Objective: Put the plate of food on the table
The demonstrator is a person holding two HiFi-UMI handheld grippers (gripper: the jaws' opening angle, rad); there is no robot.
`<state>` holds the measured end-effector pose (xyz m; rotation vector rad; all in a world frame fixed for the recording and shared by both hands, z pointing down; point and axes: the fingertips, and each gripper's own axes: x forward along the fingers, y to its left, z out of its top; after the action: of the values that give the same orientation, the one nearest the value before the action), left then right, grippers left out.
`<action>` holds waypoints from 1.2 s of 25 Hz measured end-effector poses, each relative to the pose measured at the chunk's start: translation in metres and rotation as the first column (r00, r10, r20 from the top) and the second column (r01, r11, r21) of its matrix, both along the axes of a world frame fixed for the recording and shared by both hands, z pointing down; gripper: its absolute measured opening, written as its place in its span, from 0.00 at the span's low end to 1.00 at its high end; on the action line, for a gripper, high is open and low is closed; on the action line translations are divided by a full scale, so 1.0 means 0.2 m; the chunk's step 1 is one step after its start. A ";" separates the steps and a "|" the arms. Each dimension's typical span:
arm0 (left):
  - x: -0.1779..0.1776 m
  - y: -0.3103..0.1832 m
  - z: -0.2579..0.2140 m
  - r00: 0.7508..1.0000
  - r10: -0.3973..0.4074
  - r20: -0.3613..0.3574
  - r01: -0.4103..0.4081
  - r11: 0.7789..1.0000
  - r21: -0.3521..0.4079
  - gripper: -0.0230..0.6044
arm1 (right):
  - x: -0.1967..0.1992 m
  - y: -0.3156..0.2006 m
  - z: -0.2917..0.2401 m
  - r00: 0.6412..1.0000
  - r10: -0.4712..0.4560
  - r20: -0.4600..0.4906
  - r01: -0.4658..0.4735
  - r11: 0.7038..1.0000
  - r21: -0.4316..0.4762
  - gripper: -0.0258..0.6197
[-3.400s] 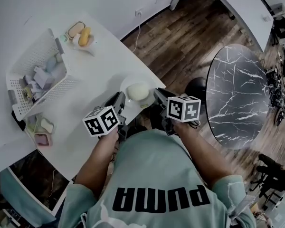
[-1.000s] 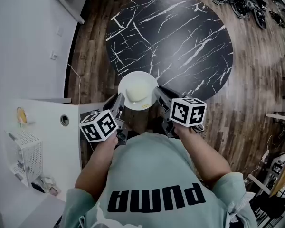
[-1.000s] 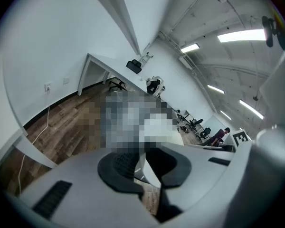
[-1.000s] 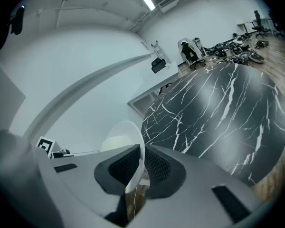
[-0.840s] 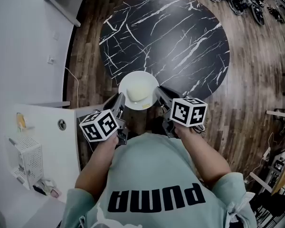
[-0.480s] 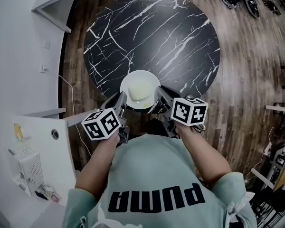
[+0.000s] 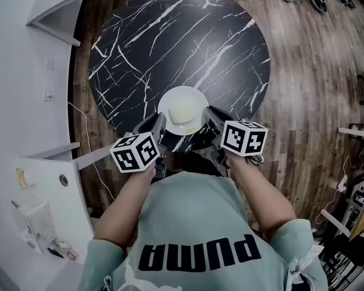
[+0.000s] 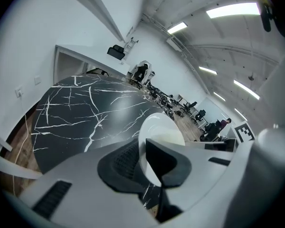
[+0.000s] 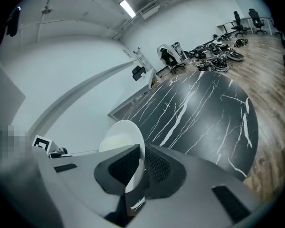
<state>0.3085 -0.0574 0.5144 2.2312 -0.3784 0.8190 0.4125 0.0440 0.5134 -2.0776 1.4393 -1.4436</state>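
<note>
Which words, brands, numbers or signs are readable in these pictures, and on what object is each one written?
"PUMA": large dark letters on the person's shirt, upside down in the head view.
On the cubes of the left gripper and the right gripper: square black-and-white markers only, no letters.
On the plate and the table: no print visible.

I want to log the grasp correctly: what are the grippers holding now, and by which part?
Both hold the plate of food by its rim: the left gripper is shut on the left edge, the right gripper on the right edge.
</note>
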 end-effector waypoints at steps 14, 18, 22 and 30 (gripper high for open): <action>0.30 0.06 0.25 0.989 0.122 0.088 -0.123 0.992 0.013 0.12 | 0.24 0.10 0.24 0.997 0.074 0.011 -0.073 0.993 -0.090 0.10; 0.35 0.07 0.35 0.979 0.168 0.119 -0.172 0.985 0.025 0.12 | 0.28 0.11 0.34 0.997 0.077 0.012 -0.075 0.989 -0.127 0.10; 0.38 0.08 0.42 0.970 0.196 0.142 -0.204 0.978 0.038 0.13 | 0.31 0.13 0.42 0.997 0.081 0.014 -0.078 0.984 -0.161 0.10; 0.41 0.08 0.52 0.959 0.226 0.173 -0.235 0.971 0.036 0.13 | 0.32 0.13 0.51 0.997 0.081 0.008 -0.077 0.977 -0.199 0.10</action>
<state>0.3905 -0.0407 0.6177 2.2937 -0.2235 1.1372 0.4771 0.0709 0.6147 -2.2053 1.2357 -1.6273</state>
